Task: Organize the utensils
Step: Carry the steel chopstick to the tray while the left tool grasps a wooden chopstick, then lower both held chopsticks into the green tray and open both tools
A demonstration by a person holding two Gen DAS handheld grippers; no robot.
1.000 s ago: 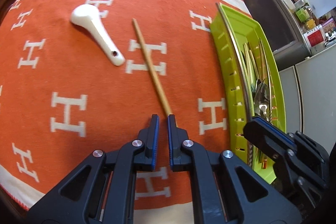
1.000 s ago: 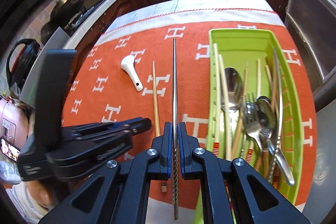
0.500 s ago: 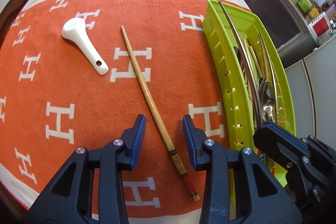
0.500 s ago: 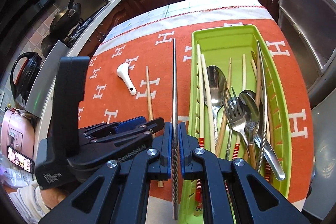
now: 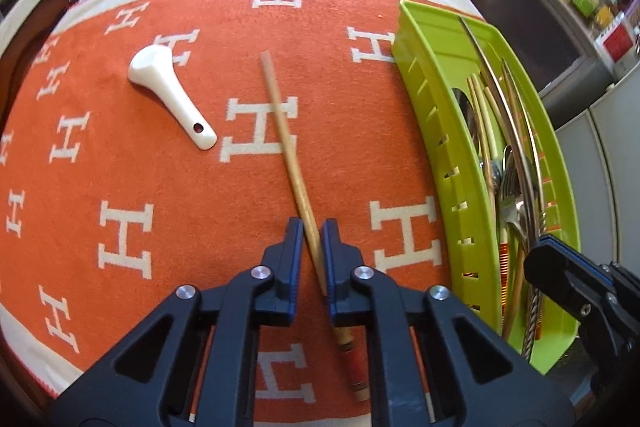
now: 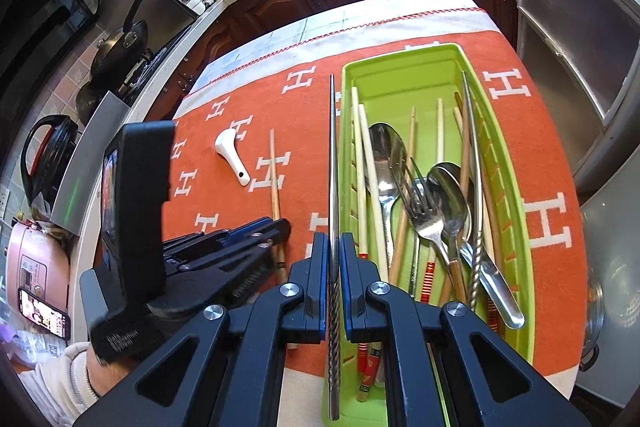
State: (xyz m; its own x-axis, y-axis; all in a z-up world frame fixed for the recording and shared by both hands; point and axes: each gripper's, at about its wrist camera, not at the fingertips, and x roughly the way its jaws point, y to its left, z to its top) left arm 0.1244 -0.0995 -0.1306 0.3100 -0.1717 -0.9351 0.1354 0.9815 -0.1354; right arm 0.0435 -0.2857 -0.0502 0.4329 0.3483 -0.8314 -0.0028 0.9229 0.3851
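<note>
Both grippers loaded
My left gripper is closing on the wooden chopstick; right gripper clenches the metal chopstick; I'd lift level toward the green tray.

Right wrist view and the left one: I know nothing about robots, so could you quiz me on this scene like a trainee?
1. What does the right gripper hold?
A. a metal chopstick
B. a fork
C. a knife
2. True or false: the white ceramic spoon lies inside the green tray.
3. Which utensil sits between the fingers of the left gripper?

Key:
1. A.
2. False: it lies on the orange cloth, apart from the tray.
3. The wooden chopstick; the jaws are closing on it.
</note>
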